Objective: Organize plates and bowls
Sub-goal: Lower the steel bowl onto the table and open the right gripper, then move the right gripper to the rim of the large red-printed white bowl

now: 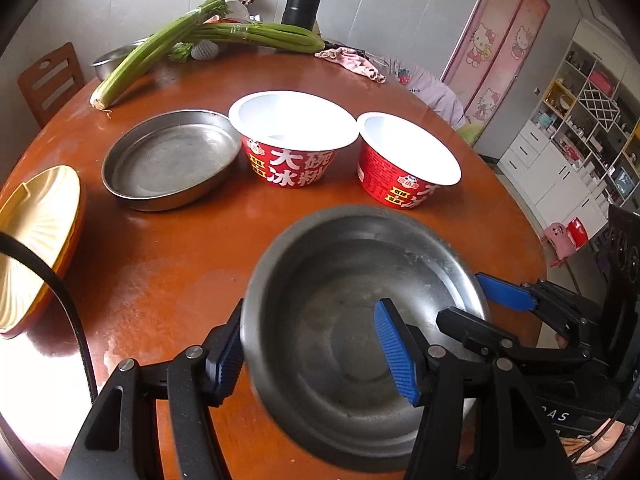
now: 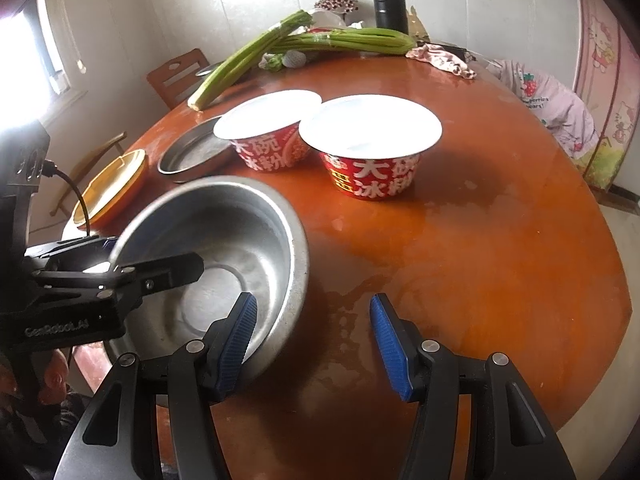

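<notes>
Both tongs sat at the near edge of the table point(image 2: 500, 240) when I looked, each partly open. My left tongs point(image 1: 312, 354) straddled the near wall of the steel bowl point(image 1: 348, 320): one blue pad point(image 1: 226, 364) lay against the outside of the rim and the other point(image 1: 396, 354) stood inside the bowl, apart from the metal, so I could not call it a firm grip. My right tongs point(image 2: 312, 350) had one pad point(image 2: 236, 350) touching the bowl's point(image 2: 224, 248) rim on that side, while the other pad point(image 2: 390, 350) hung over bare wood with nothing between the two but the rim's edge. I could not tell whether the bowl stood flat on the table or was tilted off it. Toward the middle of the table stood two red paper bowls with white insides, the larger one point(image 1: 292, 140) touching a flat steel plate point(image 1: 172, 160) and the smaller point(image 1: 408, 160) just beside it. A yellow dish point(image 1: 36, 240) rested at the table's left edge. Along the far edge lay a bundle of celery point(image 1: 208, 38), a black flask point(image 1: 300, 0) and a pink cloth point(image 1: 352, 62).
</notes>
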A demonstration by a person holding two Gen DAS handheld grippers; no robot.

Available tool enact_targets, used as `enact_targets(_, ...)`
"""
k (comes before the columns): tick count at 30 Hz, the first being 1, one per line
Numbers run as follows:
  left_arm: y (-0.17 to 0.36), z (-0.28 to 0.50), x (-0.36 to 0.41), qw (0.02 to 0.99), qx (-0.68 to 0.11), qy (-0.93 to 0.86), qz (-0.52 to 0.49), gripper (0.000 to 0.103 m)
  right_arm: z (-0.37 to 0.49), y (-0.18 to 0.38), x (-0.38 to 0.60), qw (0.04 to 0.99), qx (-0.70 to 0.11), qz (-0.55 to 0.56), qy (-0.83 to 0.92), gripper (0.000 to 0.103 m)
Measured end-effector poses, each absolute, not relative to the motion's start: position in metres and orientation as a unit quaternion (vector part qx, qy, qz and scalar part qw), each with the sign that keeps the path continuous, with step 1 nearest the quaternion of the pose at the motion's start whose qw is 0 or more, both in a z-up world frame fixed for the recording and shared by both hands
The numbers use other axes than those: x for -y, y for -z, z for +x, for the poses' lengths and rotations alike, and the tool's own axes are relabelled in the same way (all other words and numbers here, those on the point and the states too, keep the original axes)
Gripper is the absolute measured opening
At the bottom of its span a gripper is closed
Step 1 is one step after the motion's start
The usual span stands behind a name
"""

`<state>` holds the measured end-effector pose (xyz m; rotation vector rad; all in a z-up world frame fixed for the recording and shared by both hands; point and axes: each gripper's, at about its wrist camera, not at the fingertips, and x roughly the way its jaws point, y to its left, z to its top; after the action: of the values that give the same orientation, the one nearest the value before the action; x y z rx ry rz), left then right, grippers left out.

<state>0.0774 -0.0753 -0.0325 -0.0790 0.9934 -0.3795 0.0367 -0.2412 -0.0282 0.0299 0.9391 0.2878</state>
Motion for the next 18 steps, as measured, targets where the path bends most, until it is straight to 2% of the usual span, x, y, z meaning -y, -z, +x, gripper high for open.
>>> enact_targets(18, 0.002, 0.085, 0.081, 0.867, -0.462, 0.184, -0.031, 0.062, 0.042, -0.004, 0.257, 0.898, -0.422, 0.016, -0.124, 0.061)
